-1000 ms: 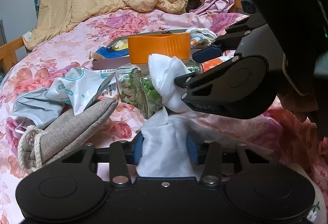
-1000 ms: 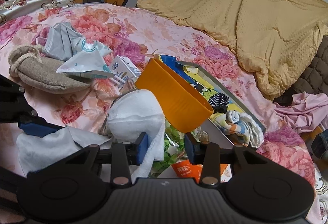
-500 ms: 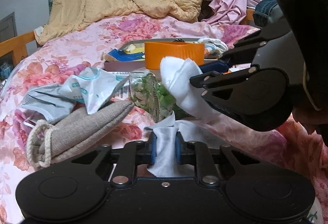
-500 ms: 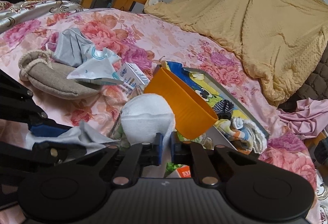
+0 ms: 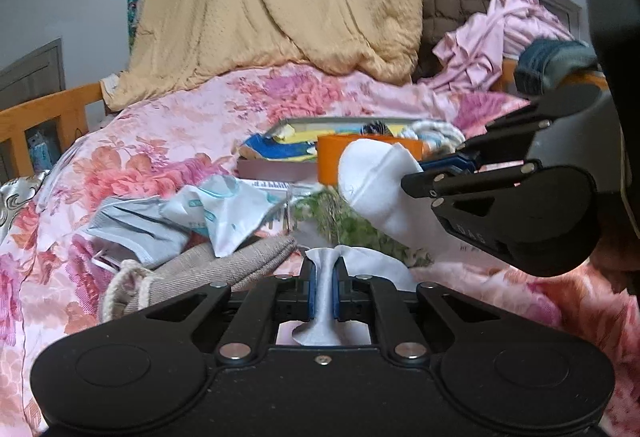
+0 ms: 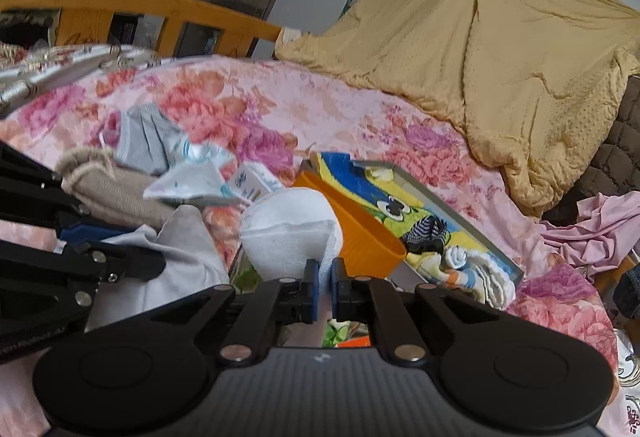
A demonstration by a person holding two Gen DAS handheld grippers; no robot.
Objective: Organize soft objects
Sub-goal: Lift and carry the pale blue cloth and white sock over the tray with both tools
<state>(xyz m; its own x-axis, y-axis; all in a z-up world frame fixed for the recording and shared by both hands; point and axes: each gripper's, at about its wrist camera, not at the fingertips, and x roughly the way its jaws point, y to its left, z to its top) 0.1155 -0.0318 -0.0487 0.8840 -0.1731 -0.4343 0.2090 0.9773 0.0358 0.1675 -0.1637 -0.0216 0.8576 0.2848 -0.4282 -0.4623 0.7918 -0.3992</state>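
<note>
A white sock [image 5: 376, 193] hangs between my two grippers above the floral bed. My left gripper [image 5: 324, 289] is shut on its lower end, which shows pinched between the blue pads. My right gripper [image 6: 325, 287] is shut on the sock's upper, rounded end [image 6: 288, 237]; it shows at the right of the left wrist view [image 5: 444, 177]. The left gripper shows at the left of the right wrist view [image 6: 120, 257].
Under the sock stands a jar with an orange lid [image 6: 352, 233]. A beige drawstring pouch [image 5: 224, 265], grey and white masks [image 5: 188, 217], and a tray with a cartoon cloth and rolled socks [image 6: 424, 225] lie on the bed. A yellow quilt [image 5: 280, 5] is piled behind.
Both grippers have closed on the white sock and lifted it. The sock is now stretched between them, above the jar.
</note>
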